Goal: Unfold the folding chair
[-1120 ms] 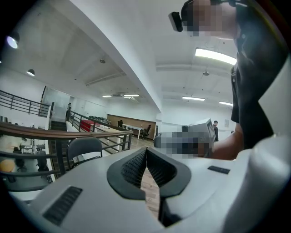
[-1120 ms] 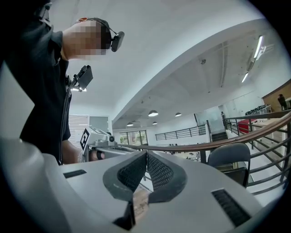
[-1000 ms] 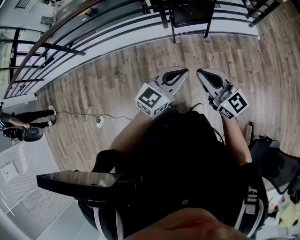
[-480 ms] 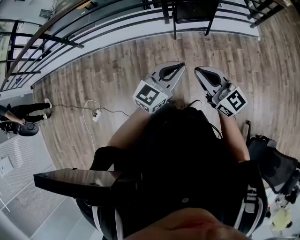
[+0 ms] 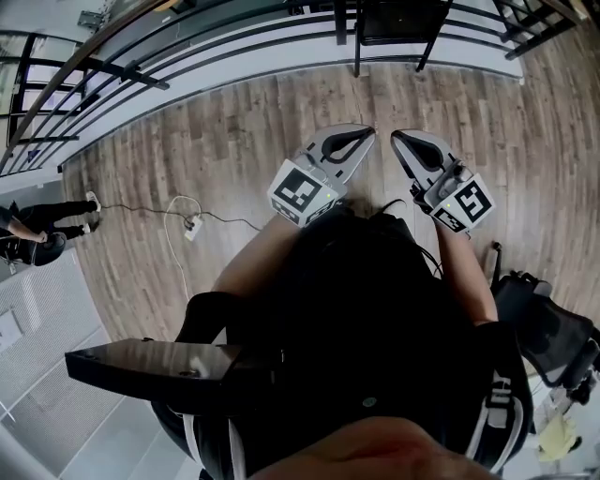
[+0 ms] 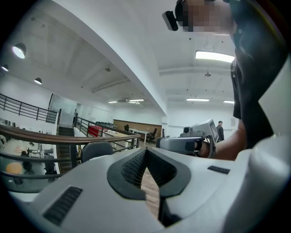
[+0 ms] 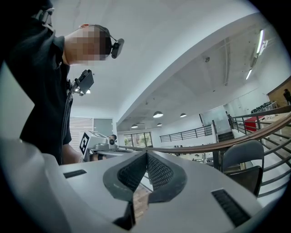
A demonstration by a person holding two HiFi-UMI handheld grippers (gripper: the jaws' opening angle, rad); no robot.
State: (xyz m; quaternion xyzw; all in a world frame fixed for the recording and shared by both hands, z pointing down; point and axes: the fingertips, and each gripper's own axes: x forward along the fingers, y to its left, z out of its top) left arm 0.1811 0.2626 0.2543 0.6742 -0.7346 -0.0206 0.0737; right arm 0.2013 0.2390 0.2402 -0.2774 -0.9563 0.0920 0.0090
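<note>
Folding chair (image 5: pixel 392 21) stands at far edge of the head view, against the railing (image 5: pixel 187 58), a bit right of centre. Two thin dark legs run down toward the near side; the top is cut off by the frame edge. In the left gripper view (image 6: pixel 96 150) and the right gripper view (image 7: pixel 243 157) its rounded backrest is upright, long axis vertical, w/ rail bars behind it. Can't tell if it's folded or open.

Left claw (image 5: pixel 366 139) and right claw (image 5: pixel 401 142) are side by side in front of the person's chest, both aimed at the chair and well apart from it. Both are closed tight w/ nothing btw the pads, as the left claw tip (image 6: pixel 145 151) and right claw tip (image 7: pixel 146 154) show.

Wood floor (image 5: pixel 234 141) lies btw claws and chair. White cable w/ power strip (image 5: pixel 193 225) lies on the floor at left. Another person (image 5: pixel 37 239) is at far left, partly cut off. Black office chair (image 5: pixel 548 323) sits at near right. The person's dark torso hides the near floor.
</note>
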